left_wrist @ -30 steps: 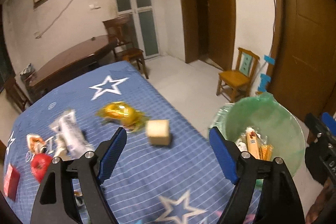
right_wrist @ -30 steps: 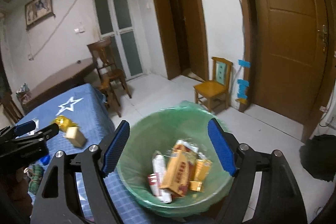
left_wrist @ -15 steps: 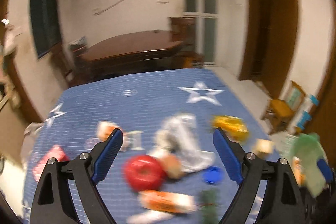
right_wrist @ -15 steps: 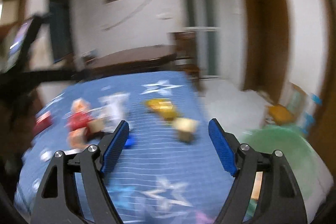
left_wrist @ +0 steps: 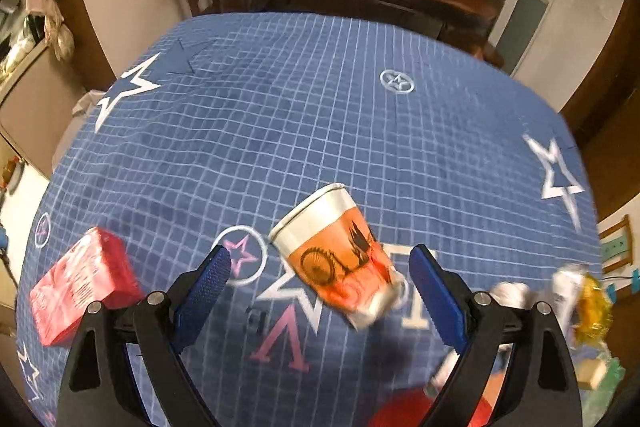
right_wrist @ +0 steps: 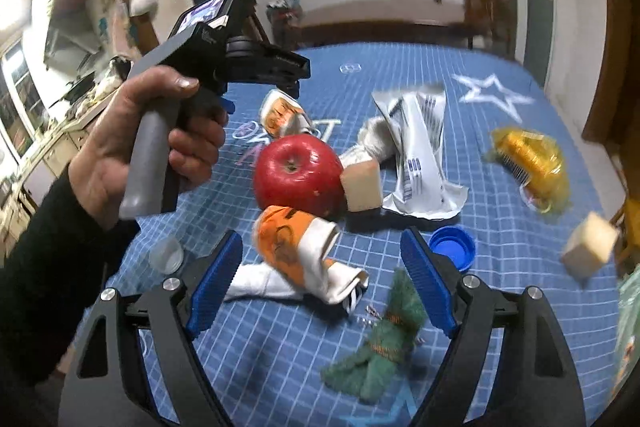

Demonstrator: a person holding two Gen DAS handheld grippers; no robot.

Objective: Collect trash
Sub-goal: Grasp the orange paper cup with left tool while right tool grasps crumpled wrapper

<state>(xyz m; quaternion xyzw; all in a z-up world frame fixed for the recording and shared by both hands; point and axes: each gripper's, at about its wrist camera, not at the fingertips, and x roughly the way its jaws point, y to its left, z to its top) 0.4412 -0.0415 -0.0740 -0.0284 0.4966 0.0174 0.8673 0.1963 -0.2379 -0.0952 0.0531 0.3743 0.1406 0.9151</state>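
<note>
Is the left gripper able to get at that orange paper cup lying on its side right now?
Probably yes. The left gripper is open with nothing held, and the orange paper cup lies between its fingers on the blue tablecloth, nothing blocking it.

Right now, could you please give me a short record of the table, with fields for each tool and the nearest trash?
surface: blue cloth
left tool: open, empty, over lying paper cup
right tool: open, empty, over crushed cup
other items: apple, blue cap, silver wrapper, red box
</note>
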